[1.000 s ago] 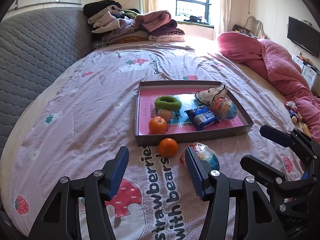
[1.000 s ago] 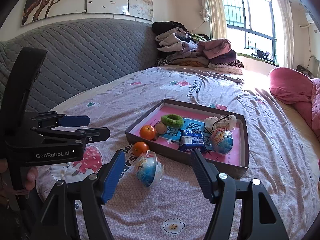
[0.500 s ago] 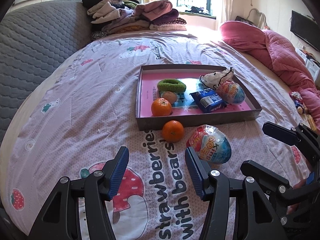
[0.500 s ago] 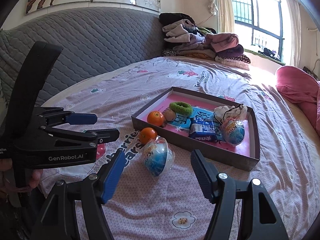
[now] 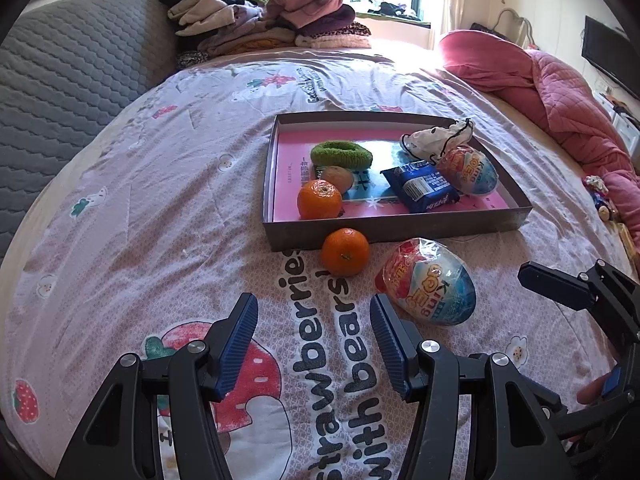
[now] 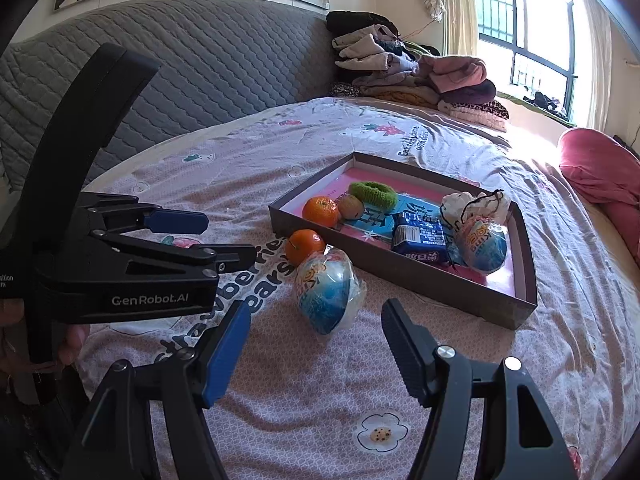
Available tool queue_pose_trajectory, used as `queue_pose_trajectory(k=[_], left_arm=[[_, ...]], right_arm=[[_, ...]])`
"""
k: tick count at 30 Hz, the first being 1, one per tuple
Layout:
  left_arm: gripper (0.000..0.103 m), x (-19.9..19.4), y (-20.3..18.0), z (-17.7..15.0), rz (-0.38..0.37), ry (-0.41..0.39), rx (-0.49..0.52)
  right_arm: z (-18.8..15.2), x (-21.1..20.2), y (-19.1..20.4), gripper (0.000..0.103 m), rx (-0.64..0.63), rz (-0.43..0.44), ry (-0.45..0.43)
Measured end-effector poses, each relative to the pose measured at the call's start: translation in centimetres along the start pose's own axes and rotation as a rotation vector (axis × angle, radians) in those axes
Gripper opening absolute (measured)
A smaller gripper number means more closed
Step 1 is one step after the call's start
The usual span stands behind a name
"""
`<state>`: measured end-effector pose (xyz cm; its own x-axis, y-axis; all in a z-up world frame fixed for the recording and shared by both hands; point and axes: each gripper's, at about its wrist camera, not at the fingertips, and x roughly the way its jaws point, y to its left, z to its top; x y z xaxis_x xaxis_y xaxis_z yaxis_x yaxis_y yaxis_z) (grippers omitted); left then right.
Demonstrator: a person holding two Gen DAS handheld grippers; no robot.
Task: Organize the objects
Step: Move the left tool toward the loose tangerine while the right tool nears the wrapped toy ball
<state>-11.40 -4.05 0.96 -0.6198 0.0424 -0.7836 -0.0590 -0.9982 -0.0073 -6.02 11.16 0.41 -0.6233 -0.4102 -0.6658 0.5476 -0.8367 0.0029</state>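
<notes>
A shallow brown box (image 5: 400, 230) (image 6: 400, 272) with a pink floor lies on the bedspread. It holds a tangerine (image 5: 319, 199), a kiwi (image 5: 338, 178), a green hair tie (image 5: 341, 154), a blue snack pack (image 5: 420, 191), a white pouch (image 5: 438, 140) and a wrapped toy egg (image 5: 470, 170). Outside its near wall lie a loose tangerine (image 5: 345, 251) (image 6: 305, 246) and a second toy egg (image 5: 426, 282) (image 6: 328, 294). My left gripper (image 5: 314, 334) (image 6: 208, 240) is open and empty, short of the loose tangerine. My right gripper (image 6: 316, 348) (image 5: 560, 292) is open and empty, just short of the loose egg.
A grey quilted headboard (image 6: 200, 64) runs along the left. Folded clothes (image 5: 264, 20) are piled at the far end of the bed by the window. A pink quilt (image 5: 560, 92) is bunched on the right, with small toys (image 5: 600, 200) beside it. A hand (image 6: 24, 344) grips the left tool.
Both grippers have sunk toward the bed and tipped downward, so the loose tangerine and egg look nearer and larger. Neither gripper's opening has changed, and no object has moved.
</notes>
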Motion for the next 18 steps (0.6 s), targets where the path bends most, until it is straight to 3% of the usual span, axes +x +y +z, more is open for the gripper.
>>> queue_pose_trajectory(k=[18], left_arm=[[0.060, 5.4, -0.5, 1.8, -0.046, 0.033, -0.015]], right_arm=[[-0.4, 4.1, 0.5, 0.067, -0.050, -0.053, 0.030]])
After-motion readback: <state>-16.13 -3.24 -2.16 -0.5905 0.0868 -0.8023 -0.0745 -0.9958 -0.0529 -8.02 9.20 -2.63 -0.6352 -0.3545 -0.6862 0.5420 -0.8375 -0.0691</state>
